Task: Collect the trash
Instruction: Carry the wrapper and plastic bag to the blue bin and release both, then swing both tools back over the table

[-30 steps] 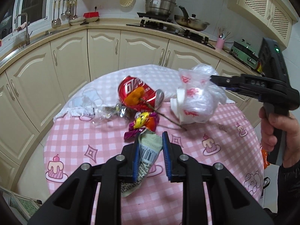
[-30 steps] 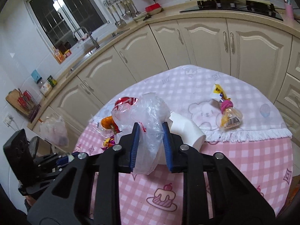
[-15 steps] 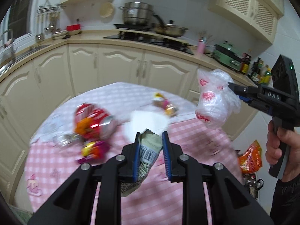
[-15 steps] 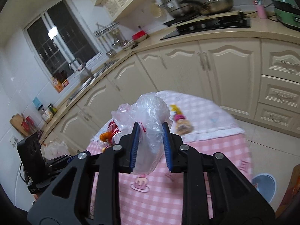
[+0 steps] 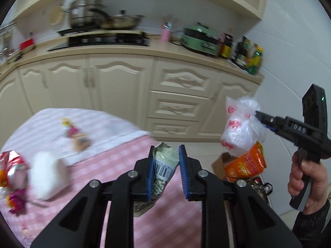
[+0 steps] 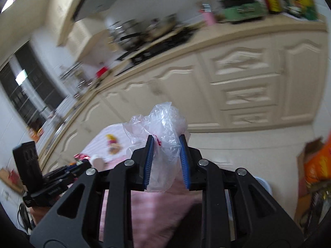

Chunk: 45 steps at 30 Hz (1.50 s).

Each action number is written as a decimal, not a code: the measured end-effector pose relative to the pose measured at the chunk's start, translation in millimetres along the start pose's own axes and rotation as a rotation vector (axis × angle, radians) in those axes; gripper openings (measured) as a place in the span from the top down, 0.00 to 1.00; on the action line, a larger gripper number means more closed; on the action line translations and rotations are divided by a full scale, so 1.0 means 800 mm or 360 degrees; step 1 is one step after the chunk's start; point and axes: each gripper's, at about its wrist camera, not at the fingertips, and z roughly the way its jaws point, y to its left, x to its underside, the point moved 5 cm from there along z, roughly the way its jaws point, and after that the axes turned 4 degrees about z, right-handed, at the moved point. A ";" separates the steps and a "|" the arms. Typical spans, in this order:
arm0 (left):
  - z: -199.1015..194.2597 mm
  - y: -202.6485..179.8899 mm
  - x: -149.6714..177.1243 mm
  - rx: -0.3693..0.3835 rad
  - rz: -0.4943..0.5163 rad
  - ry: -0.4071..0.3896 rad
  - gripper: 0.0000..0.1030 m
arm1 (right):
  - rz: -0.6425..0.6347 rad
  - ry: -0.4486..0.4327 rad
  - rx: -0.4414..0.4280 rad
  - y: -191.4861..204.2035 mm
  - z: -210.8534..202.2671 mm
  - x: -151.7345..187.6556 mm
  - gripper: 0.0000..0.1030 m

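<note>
My left gripper (image 5: 166, 159) is shut on a crumpled paper wrapper (image 5: 163, 165) with a barcode, held over the right edge of the pink checked table (image 5: 115, 165). My right gripper (image 6: 166, 150) is shut on a clear plastic bag (image 6: 163, 124) with red print; in the left wrist view that bag (image 5: 240, 124) hangs past the table, above the floor. Left on the table are a crushed red can (image 5: 12, 165), a white cup (image 5: 48, 175), candy wrappers (image 5: 15, 202) and a small snack packet (image 5: 77, 138).
An orange bag (image 5: 246, 161) and a cardboard box (image 5: 220, 165) stand on the floor at the right by the wall. Cream cabinets (image 5: 115, 88) with a stove and pots run behind the table. A pale bin rim (image 6: 263, 183) shows low right.
Both grippers have swung right, away from the table's middle toward the floor by the wall, each still holding its item. The can and wrappers have slid to the left of view.
</note>
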 end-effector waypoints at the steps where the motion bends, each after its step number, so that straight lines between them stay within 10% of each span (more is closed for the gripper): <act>1: 0.016 -0.017 -0.003 0.0029 0.0016 0.0020 0.80 | 0.0028 -0.0003 0.0037 -0.020 -0.003 0.002 0.76; 11: 0.191 -0.141 0.018 0.0274 0.0008 0.0386 0.80 | 0.0350 0.0128 0.0395 -0.204 0.014 0.059 0.76; 23: 0.325 -0.203 0.068 0.0275 0.0058 0.0718 0.75 | 0.0576 0.0296 0.0503 -0.285 0.069 0.111 0.76; 25: 0.337 -0.203 0.073 0.0253 0.0062 0.0760 0.46 | 0.0613 0.0319 0.0505 -0.293 0.078 0.117 0.71; 27: 0.343 -0.197 0.075 0.0209 0.0033 0.0763 0.22 | 0.0677 0.0343 0.0489 -0.302 0.086 0.125 0.49; 29: 0.344 -0.191 0.075 0.0177 0.0021 0.0758 0.19 | 0.0742 0.0329 0.0501 -0.312 0.087 0.131 0.20; 32: 0.339 -0.182 0.073 0.0106 0.0057 0.0769 0.13 | 0.0783 0.0329 0.0546 -0.321 0.086 0.138 0.07; 45: 0.271 -0.171 0.037 0.0045 0.0101 0.0581 0.11 | 0.0720 0.0327 0.0626 -0.299 0.073 0.135 0.06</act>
